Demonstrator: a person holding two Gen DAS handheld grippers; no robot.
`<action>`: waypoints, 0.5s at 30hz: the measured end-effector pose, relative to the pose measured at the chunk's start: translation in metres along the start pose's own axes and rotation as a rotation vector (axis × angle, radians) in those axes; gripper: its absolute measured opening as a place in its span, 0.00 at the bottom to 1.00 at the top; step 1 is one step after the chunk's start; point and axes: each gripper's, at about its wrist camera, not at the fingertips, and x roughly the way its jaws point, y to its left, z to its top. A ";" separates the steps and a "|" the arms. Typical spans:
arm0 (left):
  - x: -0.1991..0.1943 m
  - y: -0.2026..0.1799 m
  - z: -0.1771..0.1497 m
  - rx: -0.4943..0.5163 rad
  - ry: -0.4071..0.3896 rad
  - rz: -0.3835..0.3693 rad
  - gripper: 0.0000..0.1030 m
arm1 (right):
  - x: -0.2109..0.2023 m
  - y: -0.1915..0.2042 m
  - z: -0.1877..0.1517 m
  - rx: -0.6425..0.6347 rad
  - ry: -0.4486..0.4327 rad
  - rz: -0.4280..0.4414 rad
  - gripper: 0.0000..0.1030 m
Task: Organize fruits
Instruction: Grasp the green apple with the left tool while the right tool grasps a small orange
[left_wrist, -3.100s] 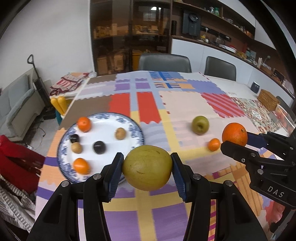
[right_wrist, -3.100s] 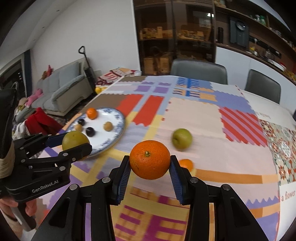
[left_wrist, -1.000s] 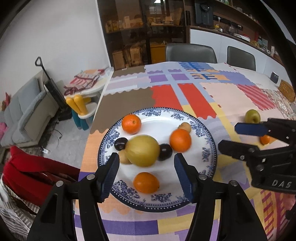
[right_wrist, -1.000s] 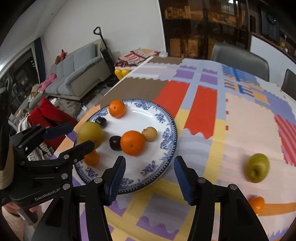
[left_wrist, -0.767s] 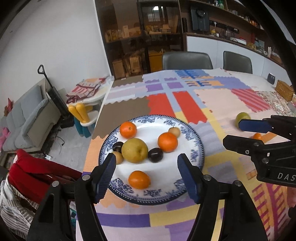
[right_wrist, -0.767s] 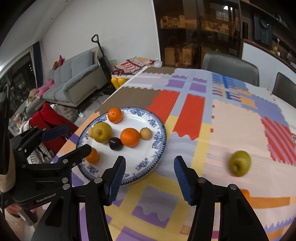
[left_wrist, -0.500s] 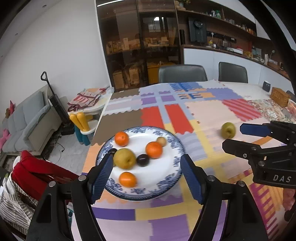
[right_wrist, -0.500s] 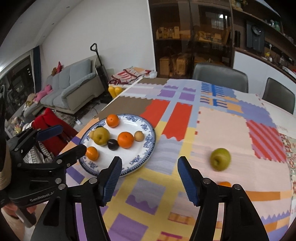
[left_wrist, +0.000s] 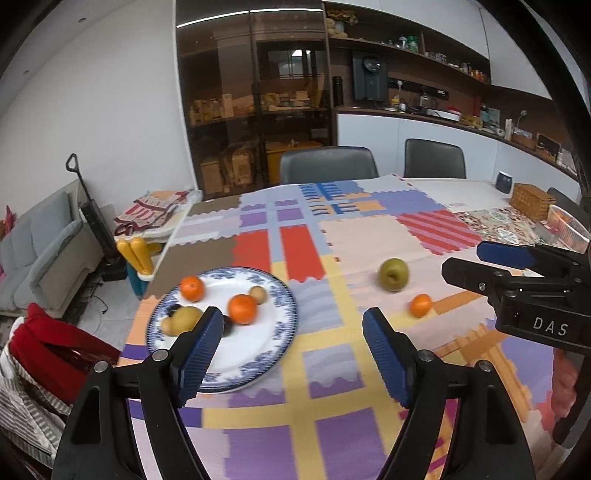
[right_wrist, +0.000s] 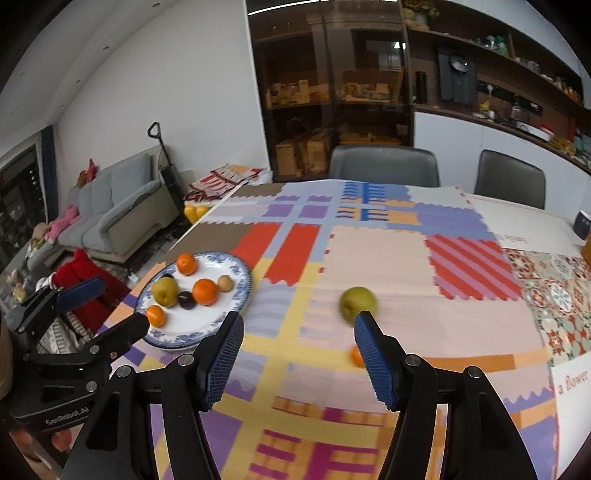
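Open tablecloth (right_wrist: 384, 266) lies between the plate (right_wrist: 236, 291) at the table's left edge and the green apple (right_wrist: 357, 303). The plate is crowded with fruit. A small orange (left_wrist: 420, 305) sits just beside the apple. Far corner: wicker basket (left_wrist: 532, 201).

Two raised wrist views, angled down, sharing plate (left_wrist: 284, 306) and tablecloth (right_wrist: 376, 258).

Your bench (left_wrist: 332, 424) carries a patchwork cloth (left_wrist: 369, 236); on it a plate (left_wrist: 284, 314), right of it green apple (left_wrist: 393, 274), small orange (left_wrist: 420, 305).
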 end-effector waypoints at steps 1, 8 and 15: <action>0.001 -0.004 0.000 0.000 0.000 -0.005 0.75 | -0.002 -0.004 -0.002 0.002 -0.004 -0.007 0.62; 0.017 -0.029 0.003 0.059 -0.003 -0.068 0.75 | -0.007 -0.030 -0.014 0.032 0.003 -0.046 0.62; 0.054 -0.043 0.018 0.215 -0.009 -0.164 0.75 | 0.011 -0.046 -0.027 0.069 0.052 -0.127 0.62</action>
